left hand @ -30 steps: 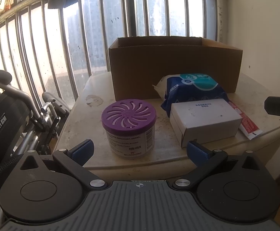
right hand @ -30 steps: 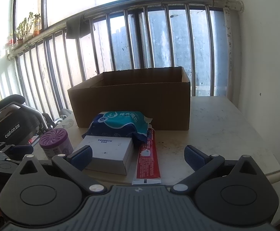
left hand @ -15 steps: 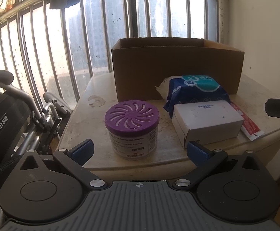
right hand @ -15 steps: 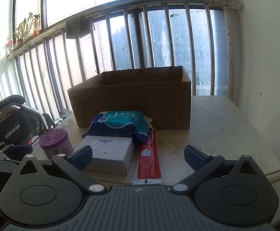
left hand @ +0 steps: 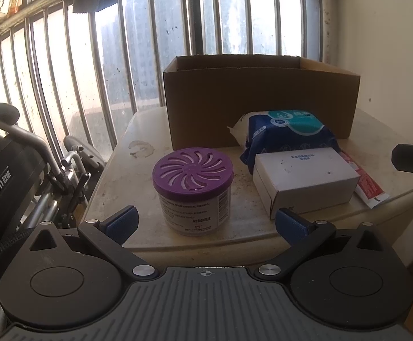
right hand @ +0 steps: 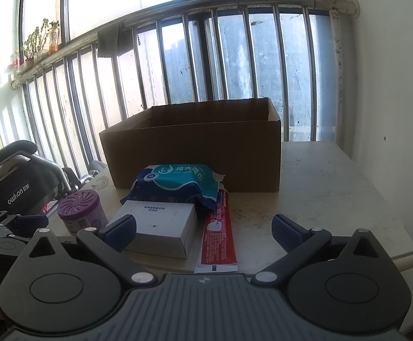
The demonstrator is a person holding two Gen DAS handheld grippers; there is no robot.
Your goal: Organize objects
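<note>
Beside table (left hand: 138, 153), wheelchair (left hand: 4, 182) reads "ouhon"; both grippers' fingers (left hand: 122, 221) spread, empty.

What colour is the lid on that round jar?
Purple, with a swirl of slots, on the air freshener jar; clearest in the left wrist view.

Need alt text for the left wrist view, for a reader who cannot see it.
The open left hand-held gripper faces a purple-lidded jar near the table edge. Right of the jar lie a white box, a blue wipes pack and a red tube, before an open cardboard box.
</note>
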